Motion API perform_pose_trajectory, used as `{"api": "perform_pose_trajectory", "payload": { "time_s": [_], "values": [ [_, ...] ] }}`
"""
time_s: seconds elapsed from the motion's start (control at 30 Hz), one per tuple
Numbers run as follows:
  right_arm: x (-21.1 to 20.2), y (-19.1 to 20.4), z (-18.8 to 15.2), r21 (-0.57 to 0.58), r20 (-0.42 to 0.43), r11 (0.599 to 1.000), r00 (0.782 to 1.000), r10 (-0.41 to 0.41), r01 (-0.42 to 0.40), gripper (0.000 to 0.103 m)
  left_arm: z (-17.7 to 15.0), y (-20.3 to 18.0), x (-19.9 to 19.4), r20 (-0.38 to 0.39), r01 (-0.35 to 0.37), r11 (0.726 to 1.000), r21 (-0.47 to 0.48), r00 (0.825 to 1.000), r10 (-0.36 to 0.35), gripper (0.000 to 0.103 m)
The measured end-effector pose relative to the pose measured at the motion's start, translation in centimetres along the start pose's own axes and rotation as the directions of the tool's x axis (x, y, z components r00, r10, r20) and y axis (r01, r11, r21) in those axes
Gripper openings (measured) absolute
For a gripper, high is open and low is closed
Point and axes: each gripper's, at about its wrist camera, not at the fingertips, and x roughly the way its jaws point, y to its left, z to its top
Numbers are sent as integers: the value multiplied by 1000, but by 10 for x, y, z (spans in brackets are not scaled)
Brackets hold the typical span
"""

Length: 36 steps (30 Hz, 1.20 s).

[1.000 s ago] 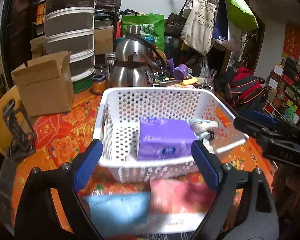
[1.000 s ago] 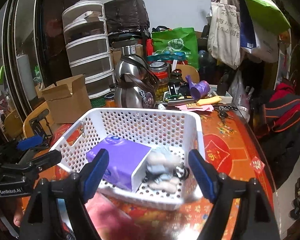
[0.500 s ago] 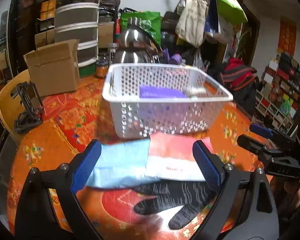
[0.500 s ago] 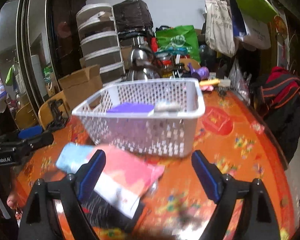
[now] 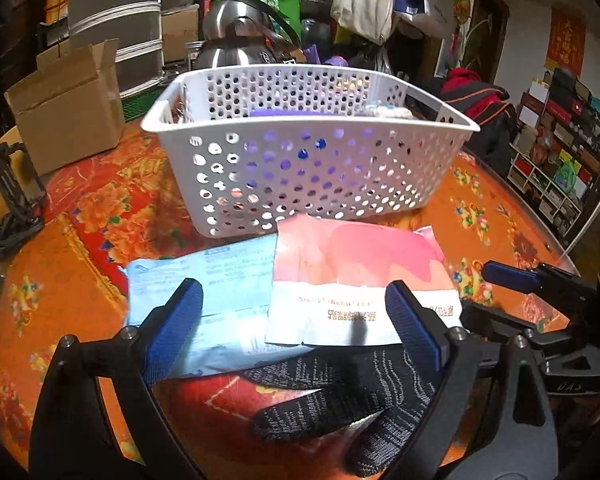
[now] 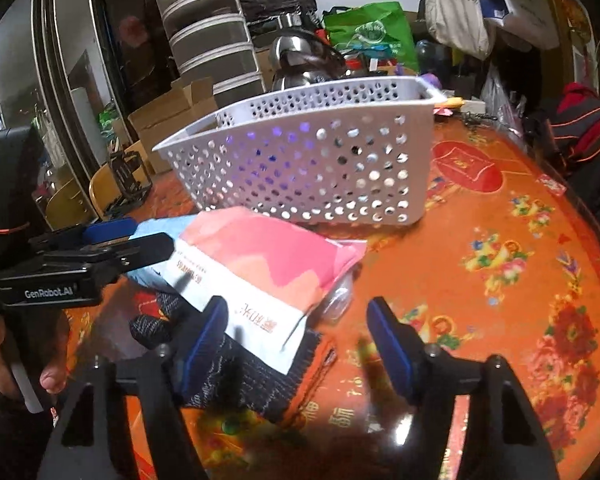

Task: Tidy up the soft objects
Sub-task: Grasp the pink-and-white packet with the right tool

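Tabletop now nearer — both hand-held grippers (image 5: 292,320) (image 6: 296,340), jaws apart, lowered toward packets (image 5: 360,276).

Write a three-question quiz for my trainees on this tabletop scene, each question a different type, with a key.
1. True or false: the pink-and-white packet lies inside the white basket.
2. Multiple choice: what lies partly under that packet? A) the black knit glove B) a spoon C) a red towel
3. Fill in: the light blue packet lies beside the pink-and-white one, on the side of the ___ claw.

Key:
1. False; it lies on the table in front of the basket.
2. A
3. left; the right claw is open too, over the glove.
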Motion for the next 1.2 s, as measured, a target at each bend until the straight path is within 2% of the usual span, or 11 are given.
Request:
{"api": "perform_pose_trajectory", "payload": {
  "time_s": [0.13,0.3,0.53,0.7,0.73,1.0,1.13,1.2],
  "values": [
    [12,2,2,-10,-34,1000,999,20,-20,67,-2,-1,11,-26,21,1000,4,999,-21,91],
    [22,2,1,-5,-73,998,995,70,-70,55,-6,-2,20,-41,26,1000,15,999,-25,90],
    [33,-1,3,15,-114,997,990,83,-82,55,-6,-6,24,-44,48,998,29,998,-47,90],
    [36,6,5,-22,-109,997,991,76,-79,48,-10,-16,26,-52,55,996,65,997,-52,87],
    [36,7,5,-30,-111,996,991,75,-79,47,-11,-18,27,-55,53,996,71,997,-49,84],
    [39,7,6,-44,-126,995,988,86,-92,41,-11,-6,20,-43,85,996,4,996,-84,34],
    [41,10,6,-64,-131,994,989,74,-83,36,-13,-10,18,-38,84,996,11,996,-83,25],
    [41,13,6,-82,-129,994,990,57,-68,33,-15,-7,16,-30,101,995,-12,994,-101,15]
  ]
}}
